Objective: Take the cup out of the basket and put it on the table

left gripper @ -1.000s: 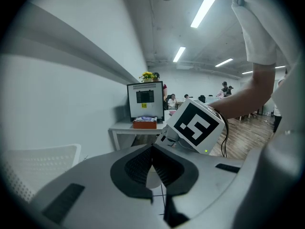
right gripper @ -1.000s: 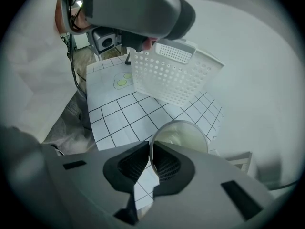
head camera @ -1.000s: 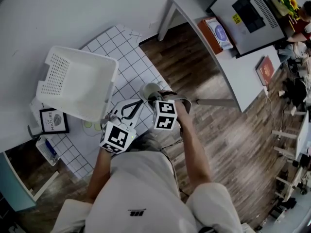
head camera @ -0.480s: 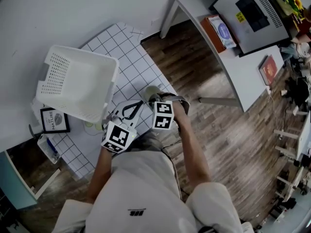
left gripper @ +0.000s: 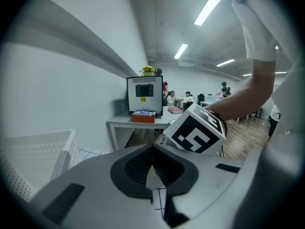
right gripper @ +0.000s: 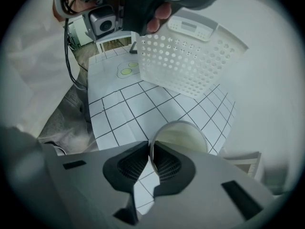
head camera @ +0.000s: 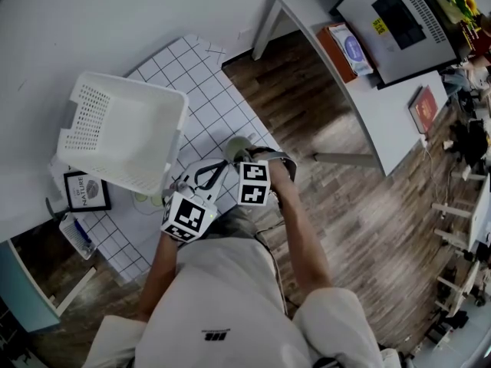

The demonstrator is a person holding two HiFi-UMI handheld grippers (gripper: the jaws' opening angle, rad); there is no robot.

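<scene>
Nearest the camera, the person's two forearms reach out from a white shirt (head camera: 222,305), each hand carrying a gripper. The right gripper (right gripper: 151,152) points steeply down and is clamped on the cup (right gripper: 183,136). The thin wall of the cup's rim stands between its two dark pads, one pad outside and one inside the cup. The cup is pale and open side up. It sits over the tabletop (head camera: 201,83), above a white sheet (right gripper: 119,109) ruled in black squares, close to the sheet's edge on the floor side. Whether its base touches the sheet cannot be told.

The left gripper (left gripper: 152,151) is just beside the right one. Its jaws are pressed together and nothing shows between them. Just beyond it the white plastic basket (head camera: 115,129) is tilted, well clear of the cup, with its perforated wall facing the right gripper. Two small green rings (right gripper: 127,69) are printed on the sheet near the basket.

Farther off, a framed picture (head camera: 84,192) lies left of the sheet. Across the wooden floor (head camera: 345,198) stands a grey desk (head camera: 368,106) bearing an orange box (head camera: 331,52).
</scene>
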